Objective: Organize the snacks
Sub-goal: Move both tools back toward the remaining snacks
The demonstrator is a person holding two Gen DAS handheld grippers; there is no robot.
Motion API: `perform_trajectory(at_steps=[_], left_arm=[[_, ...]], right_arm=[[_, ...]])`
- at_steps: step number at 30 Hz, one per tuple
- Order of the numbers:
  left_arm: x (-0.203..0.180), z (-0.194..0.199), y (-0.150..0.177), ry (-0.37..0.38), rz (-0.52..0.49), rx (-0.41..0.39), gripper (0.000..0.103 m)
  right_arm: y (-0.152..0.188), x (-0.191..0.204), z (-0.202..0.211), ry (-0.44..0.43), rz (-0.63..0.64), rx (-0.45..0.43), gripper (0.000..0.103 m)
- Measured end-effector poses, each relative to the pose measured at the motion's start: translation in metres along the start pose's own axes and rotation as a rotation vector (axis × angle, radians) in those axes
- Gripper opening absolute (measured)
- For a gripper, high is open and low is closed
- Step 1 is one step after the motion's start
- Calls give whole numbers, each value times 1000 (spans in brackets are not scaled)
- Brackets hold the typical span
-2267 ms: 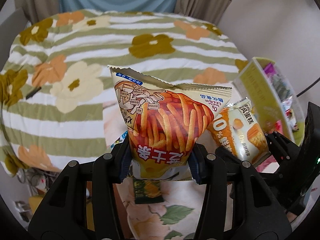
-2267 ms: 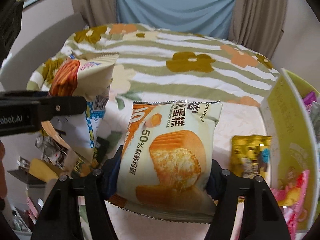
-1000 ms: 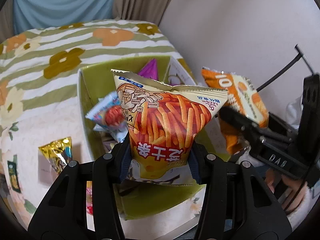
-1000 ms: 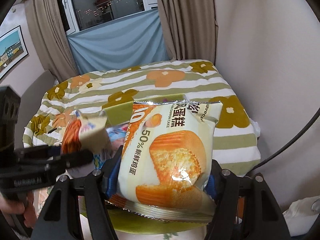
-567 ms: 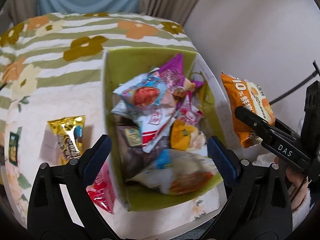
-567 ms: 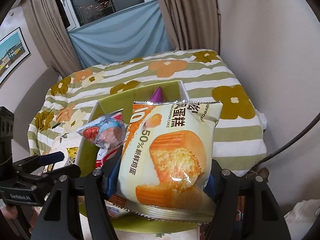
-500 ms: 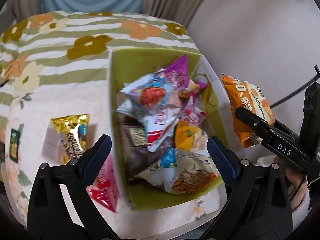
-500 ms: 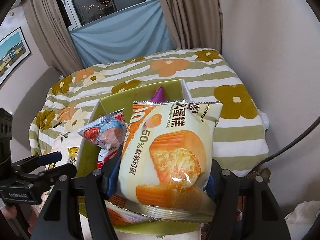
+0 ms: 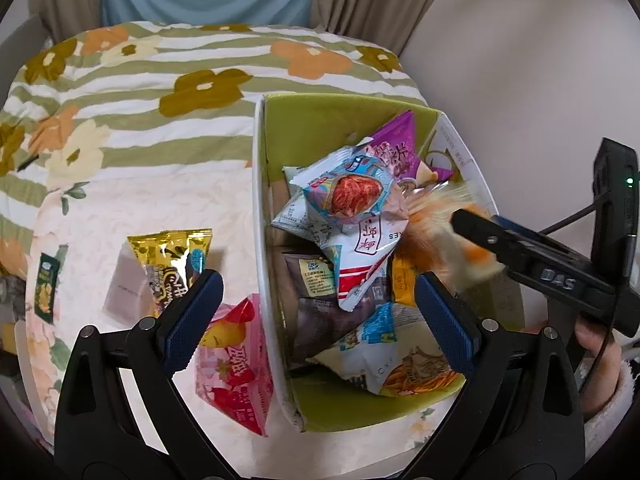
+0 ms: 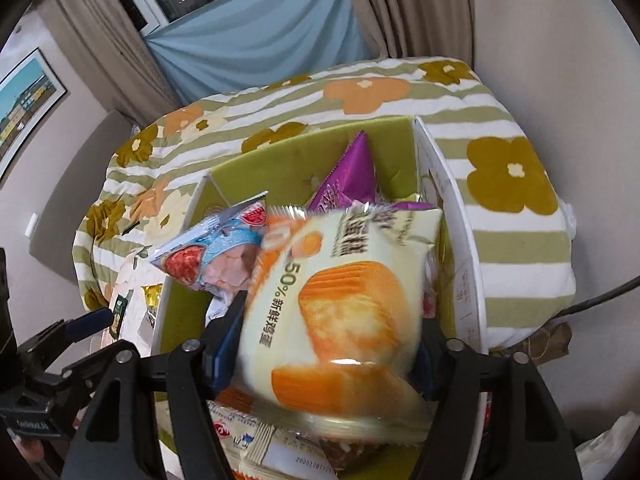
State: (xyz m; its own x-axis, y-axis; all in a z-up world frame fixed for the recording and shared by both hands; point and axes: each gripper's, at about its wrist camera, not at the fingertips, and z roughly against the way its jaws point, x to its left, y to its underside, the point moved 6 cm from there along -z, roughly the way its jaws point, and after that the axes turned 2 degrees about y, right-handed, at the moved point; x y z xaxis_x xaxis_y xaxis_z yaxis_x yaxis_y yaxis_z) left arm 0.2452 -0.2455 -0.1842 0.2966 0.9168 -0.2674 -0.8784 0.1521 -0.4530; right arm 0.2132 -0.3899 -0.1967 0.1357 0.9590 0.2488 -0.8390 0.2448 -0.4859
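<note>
Dropping the cream-and-orange foil cake packet into the green cardboard snack box: right tool jaws have just been opening, packet blurred between them. Left tool apart, empty. Next: fetch the gold foil packet beside the box.

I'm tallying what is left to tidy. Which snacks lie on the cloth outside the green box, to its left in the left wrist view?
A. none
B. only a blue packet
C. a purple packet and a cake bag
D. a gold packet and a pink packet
D: the gold packet and the pink packet lie on the cloth, left of the green box.
</note>
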Motion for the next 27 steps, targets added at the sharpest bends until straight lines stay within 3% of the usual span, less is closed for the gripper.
perform_trajectory(at_steps=[3,18,27], left_arm=[[2,-2,3,-2,1,6,96],[7,36,5,-16,-49,-50,96],[61,97,7,-35,-46,-149,96]], right_arm=[[0,-3,8,-2,-5,-43,100],[1,10,46,11,20,-104,100],[3,66,80,13,81,-172,100]])
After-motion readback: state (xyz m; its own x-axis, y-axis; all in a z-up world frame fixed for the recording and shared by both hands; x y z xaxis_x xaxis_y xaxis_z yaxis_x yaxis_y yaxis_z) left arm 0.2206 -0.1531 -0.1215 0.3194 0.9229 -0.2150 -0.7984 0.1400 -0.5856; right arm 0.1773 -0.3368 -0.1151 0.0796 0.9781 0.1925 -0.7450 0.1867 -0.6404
